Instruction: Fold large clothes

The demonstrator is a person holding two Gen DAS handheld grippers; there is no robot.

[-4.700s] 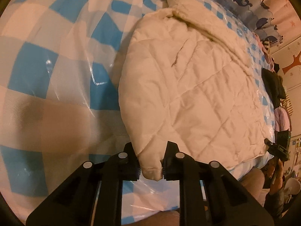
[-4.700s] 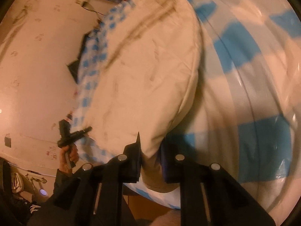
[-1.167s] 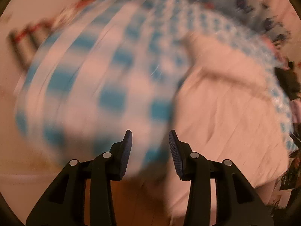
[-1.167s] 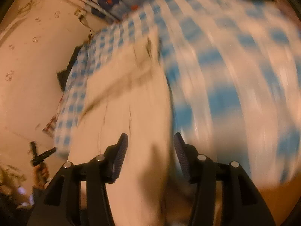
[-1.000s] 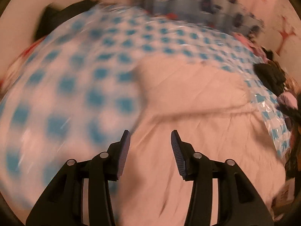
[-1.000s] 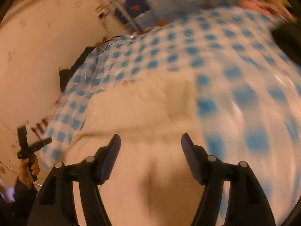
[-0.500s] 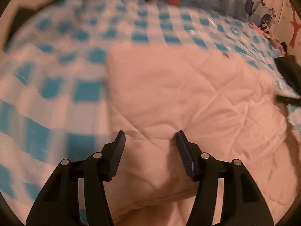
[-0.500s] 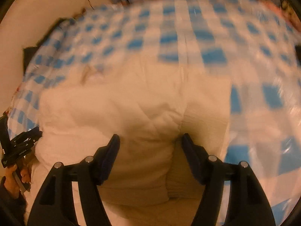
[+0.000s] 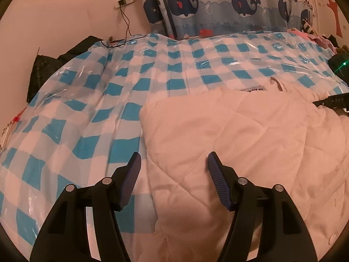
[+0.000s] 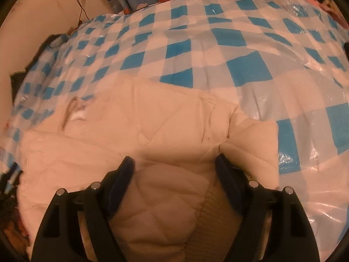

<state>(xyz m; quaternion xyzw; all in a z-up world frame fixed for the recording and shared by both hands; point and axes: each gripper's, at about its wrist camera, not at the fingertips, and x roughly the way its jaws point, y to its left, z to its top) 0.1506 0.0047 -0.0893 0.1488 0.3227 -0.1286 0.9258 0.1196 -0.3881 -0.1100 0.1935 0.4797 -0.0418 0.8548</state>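
The jacket [image 9: 240, 131] lies on the bed cover [image 9: 109, 109], curtain [image 9: 218, 6] behind.

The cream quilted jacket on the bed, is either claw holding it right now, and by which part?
Neither. Both the left claw and the right claw stand open over the jacket, having just been opening, pads clear of the fabric.

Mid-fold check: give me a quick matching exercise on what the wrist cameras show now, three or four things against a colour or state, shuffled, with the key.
Things:
1. quilted jacket
2. bed cover
3. curtain
4. left gripper

Colours and states:
A. blue and white checks under clear plastic
B. whale print
C. cream, lying folded on the bed
D. jaws open, nothing gripped

Pairs: 1-C, 2-A, 3-B, 4-D
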